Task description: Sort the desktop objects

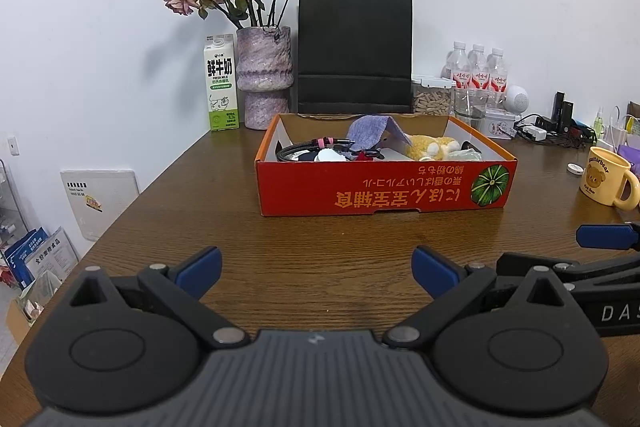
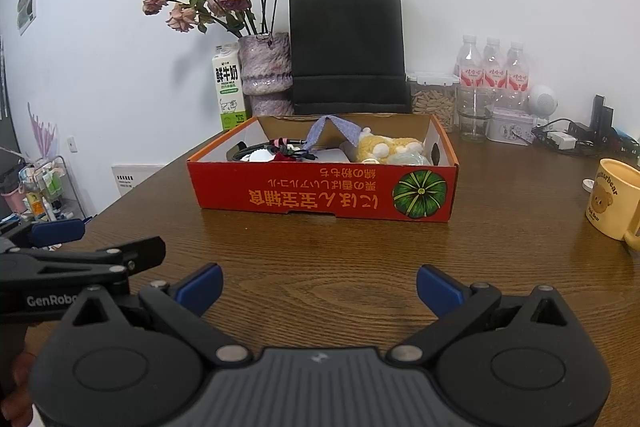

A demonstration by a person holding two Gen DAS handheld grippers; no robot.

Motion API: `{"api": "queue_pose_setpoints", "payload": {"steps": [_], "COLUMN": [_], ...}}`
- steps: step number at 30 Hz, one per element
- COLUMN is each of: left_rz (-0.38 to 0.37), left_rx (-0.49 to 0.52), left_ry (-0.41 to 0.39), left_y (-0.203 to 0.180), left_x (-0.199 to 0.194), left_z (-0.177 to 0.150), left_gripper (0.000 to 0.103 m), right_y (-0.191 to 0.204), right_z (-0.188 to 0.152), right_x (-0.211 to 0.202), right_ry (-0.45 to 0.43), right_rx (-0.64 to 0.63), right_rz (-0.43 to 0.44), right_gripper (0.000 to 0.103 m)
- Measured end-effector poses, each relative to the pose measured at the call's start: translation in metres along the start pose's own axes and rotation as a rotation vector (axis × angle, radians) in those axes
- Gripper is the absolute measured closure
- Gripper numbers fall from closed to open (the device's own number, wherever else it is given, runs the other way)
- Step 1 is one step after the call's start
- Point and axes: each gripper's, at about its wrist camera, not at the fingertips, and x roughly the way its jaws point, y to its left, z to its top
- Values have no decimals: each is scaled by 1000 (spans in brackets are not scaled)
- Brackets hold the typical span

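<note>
On the desk, left gripper [image 1: 316, 273] and right gripper [image 2: 319, 289] both hang spread wide, empty, short of the box [image 1: 384, 187]. Cable [image 1: 298, 149], cloth [image 1: 368, 135], plush [image 1: 430, 147] are piled inside, so a grab could easily snag neighbours.

Both tools are showing matte black linkage arms, round pivot housings, silver screws and a ribbed grey body. The left tool [image 1: 316, 273] and right tool [image 2: 319, 286] are wearing blue fingertips; white lettering is marking their sides.
</note>
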Motion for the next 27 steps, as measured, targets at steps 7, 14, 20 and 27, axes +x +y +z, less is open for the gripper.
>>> {"api": "queue_pose_setpoints", "payload": {"steps": [7, 14, 20, 27], "left_rz": [-2, -1, -1, -3], "left_rx": [-1, 0, -1, -1], "left_ry": [0, -3, -2, -5], "left_y": [0, -1, -2, -1], "left_x": [-1, -2, -2, -2], "left_z": [0, 1, 1, 1], "left_gripper": [0, 0, 0, 0], "right_y": [0, 0, -1, -1], "right_z": [0, 1, 1, 4], "right_x": [-1, -2, -3, -4], "right_ry": [-2, -3, -3, -5], "right_rx": [0, 0, -1, -1], "right_rz": [-1, -1, -1, -2], "right_gripper": [0, 0, 0, 0]}}
